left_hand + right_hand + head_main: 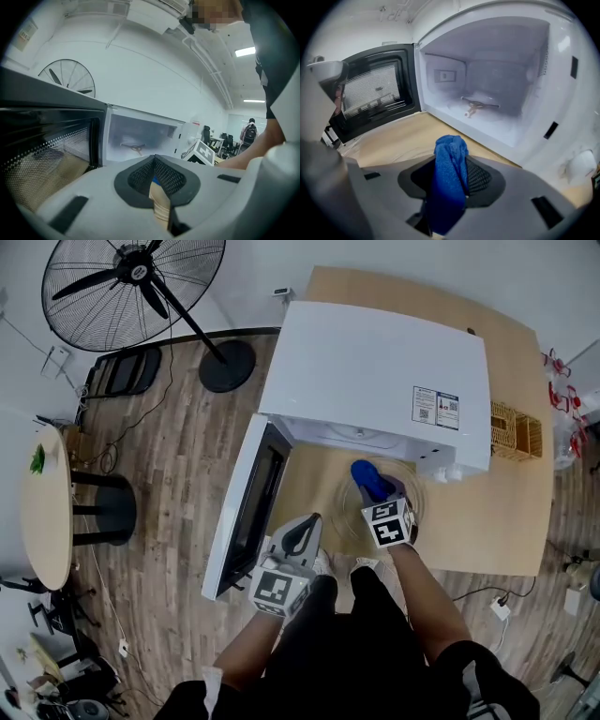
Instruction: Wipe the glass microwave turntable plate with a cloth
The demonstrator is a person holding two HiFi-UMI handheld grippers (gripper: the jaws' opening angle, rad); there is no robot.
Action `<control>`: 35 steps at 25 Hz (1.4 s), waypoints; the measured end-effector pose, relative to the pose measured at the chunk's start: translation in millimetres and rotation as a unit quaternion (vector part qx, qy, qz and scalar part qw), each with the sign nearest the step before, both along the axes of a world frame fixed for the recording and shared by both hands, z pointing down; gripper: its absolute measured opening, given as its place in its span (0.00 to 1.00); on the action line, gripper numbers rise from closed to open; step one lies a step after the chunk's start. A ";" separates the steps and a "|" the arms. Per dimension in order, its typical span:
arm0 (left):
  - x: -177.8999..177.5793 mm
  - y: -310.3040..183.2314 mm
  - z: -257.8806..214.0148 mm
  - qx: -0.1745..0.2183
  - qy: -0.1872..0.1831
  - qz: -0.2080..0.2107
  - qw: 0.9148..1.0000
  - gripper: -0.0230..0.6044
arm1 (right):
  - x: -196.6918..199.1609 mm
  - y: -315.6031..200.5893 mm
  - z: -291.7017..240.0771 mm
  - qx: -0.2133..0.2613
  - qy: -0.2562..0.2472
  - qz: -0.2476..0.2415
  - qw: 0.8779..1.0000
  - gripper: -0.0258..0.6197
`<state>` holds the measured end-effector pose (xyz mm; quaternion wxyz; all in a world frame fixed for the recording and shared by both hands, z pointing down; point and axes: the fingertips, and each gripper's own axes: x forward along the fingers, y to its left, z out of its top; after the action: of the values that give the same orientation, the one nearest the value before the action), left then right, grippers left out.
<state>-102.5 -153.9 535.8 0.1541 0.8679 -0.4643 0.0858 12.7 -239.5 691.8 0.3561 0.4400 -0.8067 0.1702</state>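
The microwave (375, 362) stands on the wooden table (506, 512) with its door (246, 512) swung wide open. The glass plate (347, 512) is already out of it and lies flat on the table just in front of the opening. Inside, only the bare roller ring (480, 105) sits on the oven floor.

The right gripper (452, 161) is pinched on a bunched blue cloth (450, 178), and in the head view that cloth (370, 479) sits over the far part of the plate. The plate is clear and faint, so whether the cloth is actually pressing on the glass is hard to say. The left gripper (153, 159) has its jaws pressed together at the tips with nothing visible between them. It hangs near the open door, beside the plate's near-left edge rather than on it.

So the setting up looks done: plate out, cloth in grip and at the glass. The wiping itself seems at most just begun, and most of the surface is likely still to be covered.
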 end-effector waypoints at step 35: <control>9.2 -5.7 -0.8 0.006 -0.003 0.006 1.000 0.04 | 25.2 31.2 -23.0 0.042 -0.058 0.042 0.997 0.29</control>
<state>-93.3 -159.6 535.0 0.1464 0.8713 -0.4603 0.0866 37.9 -208.4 668.8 0.2825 0.4773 -0.8131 0.1766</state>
